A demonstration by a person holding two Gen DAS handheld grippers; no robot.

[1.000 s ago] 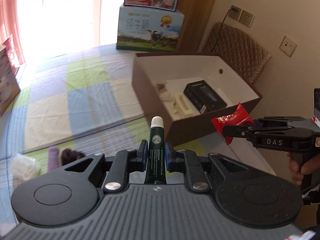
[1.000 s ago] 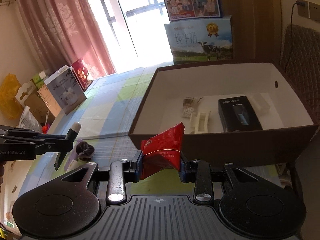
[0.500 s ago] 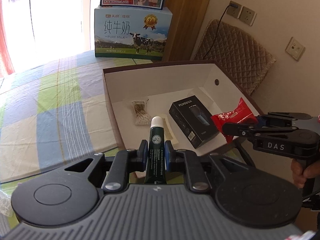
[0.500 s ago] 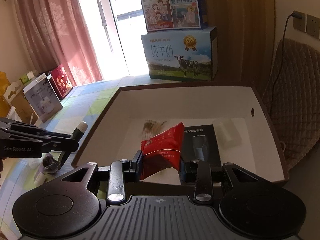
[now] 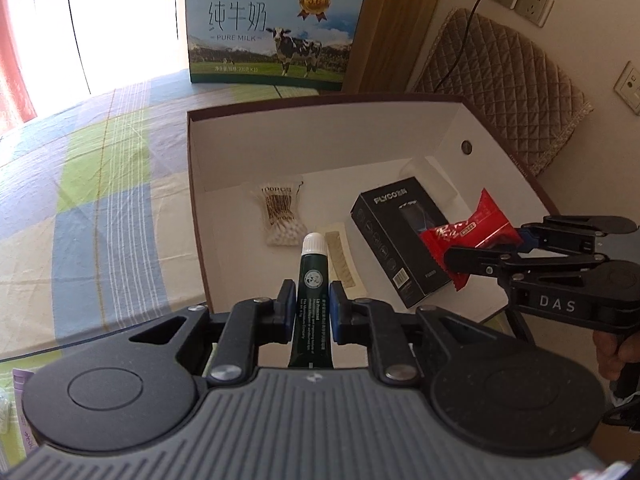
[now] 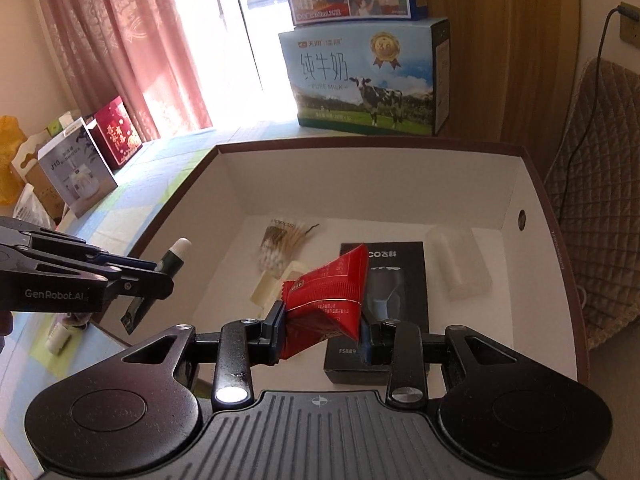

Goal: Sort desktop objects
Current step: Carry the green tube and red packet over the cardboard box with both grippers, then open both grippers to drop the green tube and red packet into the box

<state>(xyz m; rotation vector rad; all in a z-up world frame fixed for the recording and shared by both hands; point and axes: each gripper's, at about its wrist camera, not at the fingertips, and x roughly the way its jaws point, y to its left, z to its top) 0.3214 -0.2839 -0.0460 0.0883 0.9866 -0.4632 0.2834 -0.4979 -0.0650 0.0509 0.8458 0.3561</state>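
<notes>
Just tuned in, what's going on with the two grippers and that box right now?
A person is sorting items into the open brown box. The left gripper is shut on a dark green tube, held at the box's near left edge. The right gripper is shut on a red snack packet, held above the black shaver box inside. A bag of cotton swabs already lies in the box. Neither held item is released yet.

both wrist views look down, close, into the same open box [image 5: 500, 148].
</notes>
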